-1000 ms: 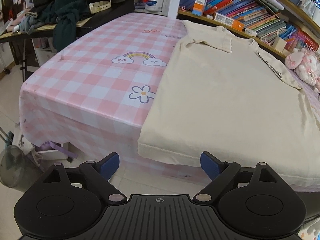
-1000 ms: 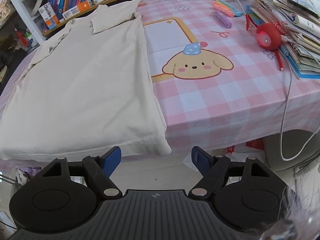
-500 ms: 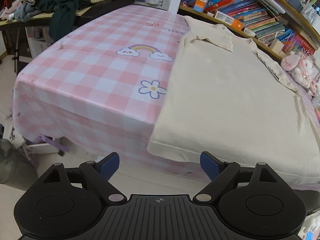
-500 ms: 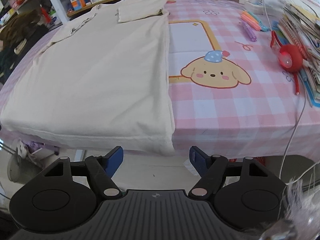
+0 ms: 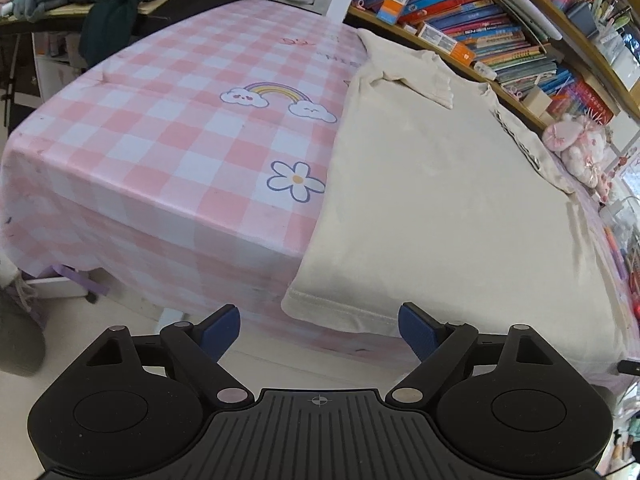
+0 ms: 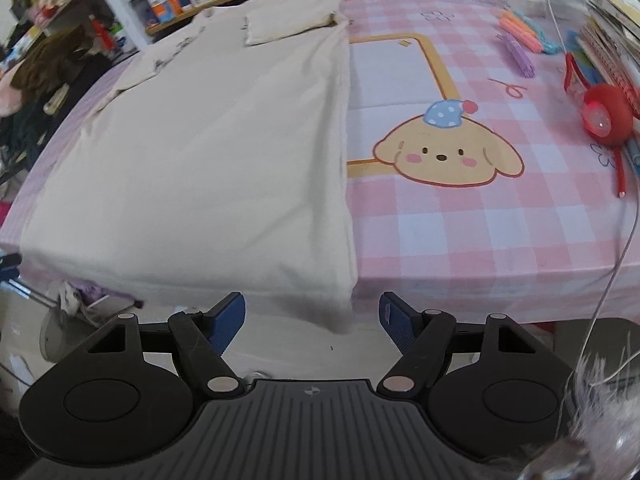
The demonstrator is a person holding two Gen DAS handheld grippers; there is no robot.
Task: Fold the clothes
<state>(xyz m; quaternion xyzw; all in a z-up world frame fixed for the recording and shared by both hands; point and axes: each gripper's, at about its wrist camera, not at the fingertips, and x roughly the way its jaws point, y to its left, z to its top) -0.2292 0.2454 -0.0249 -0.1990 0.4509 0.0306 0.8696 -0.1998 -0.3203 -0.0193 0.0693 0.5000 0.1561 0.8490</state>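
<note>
Shirt (image 5: 440, 208) lies flat on my counter (image 5: 168, 152), a cream, soft knit with both sleeves folded in across the chest, making a long rectangle. Its stitched hem hangs slightly over the near edge. The counter wears a glossy pink-and-white checked cloth printed with a rainbow, a flower and a puppy (image 6: 448, 152). I have my left gripper (image 5: 319, 326) at the hem's left corner and my right gripper (image 6: 312, 318) at its right corner (image 6: 340, 312); both sets of blue ribbed jaws are spread wide, holding nothing, just short of the fabric. Compared with a second ago, both grippers have moved closer and the hem corners now sit between the jaws' lines.
</note>
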